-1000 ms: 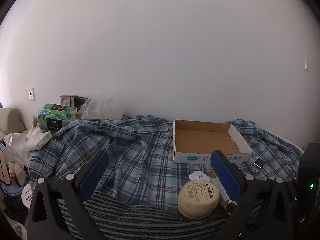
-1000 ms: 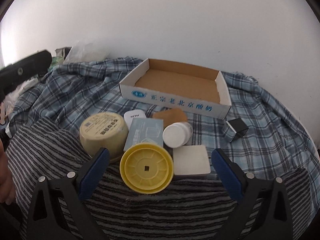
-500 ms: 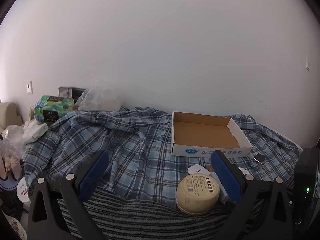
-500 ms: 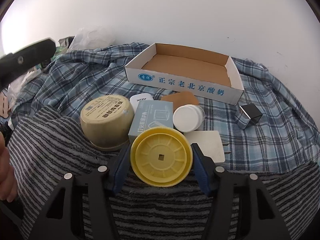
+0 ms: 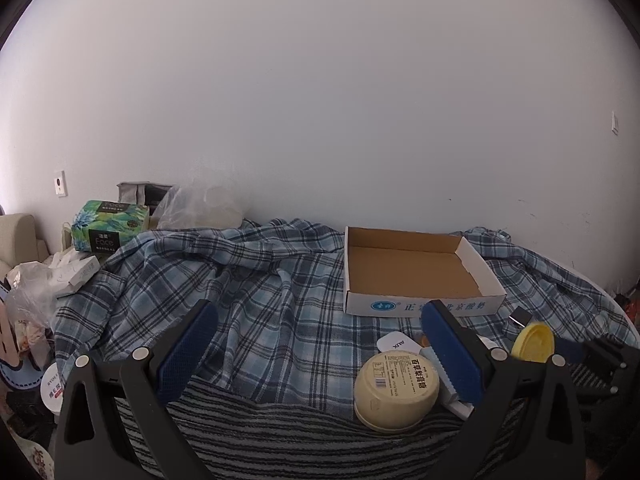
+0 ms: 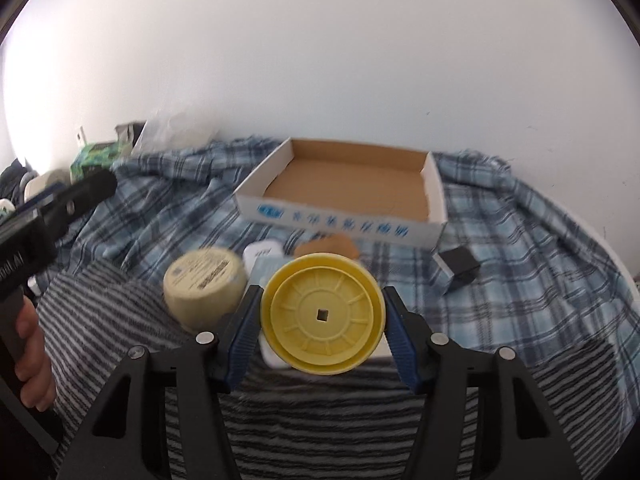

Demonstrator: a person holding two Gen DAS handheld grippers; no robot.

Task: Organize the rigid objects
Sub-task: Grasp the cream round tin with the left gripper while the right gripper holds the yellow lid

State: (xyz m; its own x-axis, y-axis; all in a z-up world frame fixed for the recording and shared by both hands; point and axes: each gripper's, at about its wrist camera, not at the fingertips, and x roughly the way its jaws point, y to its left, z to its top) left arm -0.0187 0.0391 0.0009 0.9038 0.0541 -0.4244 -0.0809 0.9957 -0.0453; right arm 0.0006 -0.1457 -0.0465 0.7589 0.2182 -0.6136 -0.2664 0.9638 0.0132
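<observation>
The right gripper (image 6: 323,322) points down toward the cloth-covered surface, its blue pads clamped on either side of a yellow round lid (image 6: 323,313), which hangs clear above the striped cloth (image 6: 120,320). The left gripper (image 5: 320,344) sits to the left, tilted slightly down, its jaws wide apart with nothing between them. A hand (image 6: 34,356) shows at the left edge of the right wrist view, wrapped around the left gripper's handle.

The open cardboard box (image 6: 436,196) stands on the far side of the plaid cloth (image 6: 520,260), empty, with open plaid between it and the wall. Between box and lid lies a cluster: a cream tub (image 6: 206,290) upside down just left of the lid, a white case (image 6: 262,250) and a tan piece (image 6: 332,244) behind it, and a small black-and-silver cube (image 6: 460,268) off to the right, apart from the rest.

The left wrist view alone shows the clutter at the far left edge: a green tissue pack (image 5: 108,232), a clear plastic bag (image 5: 200,208) and white packets (image 5: 76,272). There the left half of the plaid cloth lies bare. The right wrist view is blurred.
</observation>
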